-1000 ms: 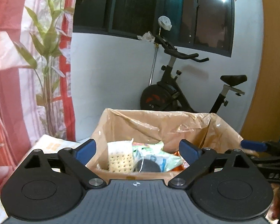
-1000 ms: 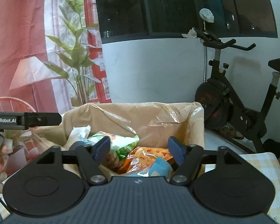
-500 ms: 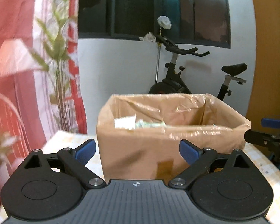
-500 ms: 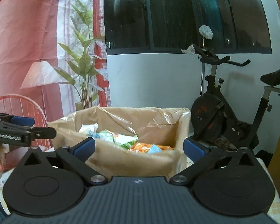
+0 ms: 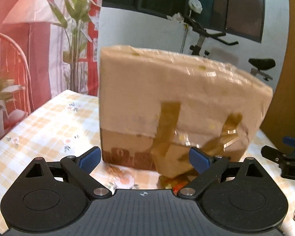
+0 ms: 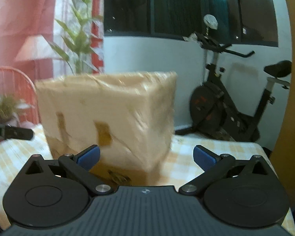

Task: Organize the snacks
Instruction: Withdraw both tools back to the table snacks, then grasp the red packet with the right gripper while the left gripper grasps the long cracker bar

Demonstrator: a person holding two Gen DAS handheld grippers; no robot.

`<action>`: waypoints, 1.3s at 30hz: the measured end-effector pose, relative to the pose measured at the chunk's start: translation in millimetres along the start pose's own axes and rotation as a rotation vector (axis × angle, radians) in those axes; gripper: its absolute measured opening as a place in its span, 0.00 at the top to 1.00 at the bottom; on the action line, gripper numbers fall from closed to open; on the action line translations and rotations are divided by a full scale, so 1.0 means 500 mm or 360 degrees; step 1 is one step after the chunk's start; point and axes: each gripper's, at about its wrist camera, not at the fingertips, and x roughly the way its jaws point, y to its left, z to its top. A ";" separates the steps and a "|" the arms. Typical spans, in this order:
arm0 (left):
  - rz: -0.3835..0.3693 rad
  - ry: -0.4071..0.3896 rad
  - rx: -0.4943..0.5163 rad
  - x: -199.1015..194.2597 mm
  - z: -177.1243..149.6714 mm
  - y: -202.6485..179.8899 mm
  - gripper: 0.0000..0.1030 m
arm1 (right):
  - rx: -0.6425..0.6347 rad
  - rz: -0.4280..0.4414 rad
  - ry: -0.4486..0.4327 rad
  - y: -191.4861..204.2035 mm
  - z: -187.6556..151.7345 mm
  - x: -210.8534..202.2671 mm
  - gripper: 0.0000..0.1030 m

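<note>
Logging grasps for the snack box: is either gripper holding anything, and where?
Nothing is held: left gripper and right gripper are both open, empty.

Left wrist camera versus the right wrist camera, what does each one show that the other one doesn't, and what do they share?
Only the left wrist view shows the box's wide face with long brown tape strips, and the right tongs at its right edge.

Only the right wrist view shows the box's corner edge head-on and the exercise bike's flywheel, with the left tongs at its left edge.

Both show the plastic-lined cardboard box on the checked tablecloth, the plant, the red chair, and open, empty tongs in front.
</note>
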 end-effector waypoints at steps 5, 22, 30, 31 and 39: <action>-0.0005 0.0092 0.0075 0.020 -0.042 -0.029 0.07 | 0.0020 -0.0057 0.0093 -0.016 -0.068 0.035 0.01; -0.0024 0.0255 0.0072 0.062 -0.090 -0.048 0.07 | 0.0165 -0.0062 0.0417 -0.062 -0.166 0.105 0.18; -0.0064 0.0286 0.0111 0.062 -0.107 -0.067 0.07 | 0.0109 -0.0055 0.0468 -0.049 -0.168 0.118 0.33; -0.0078 0.0287 0.0118 0.061 -0.109 -0.070 0.07 | 0.0081 -0.0057 0.0469 -0.043 -0.168 0.119 0.35; -0.0073 0.0343 0.0162 0.071 -0.125 -0.080 0.07 | 0.0025 0.0077 0.0447 -0.033 -0.171 0.113 0.50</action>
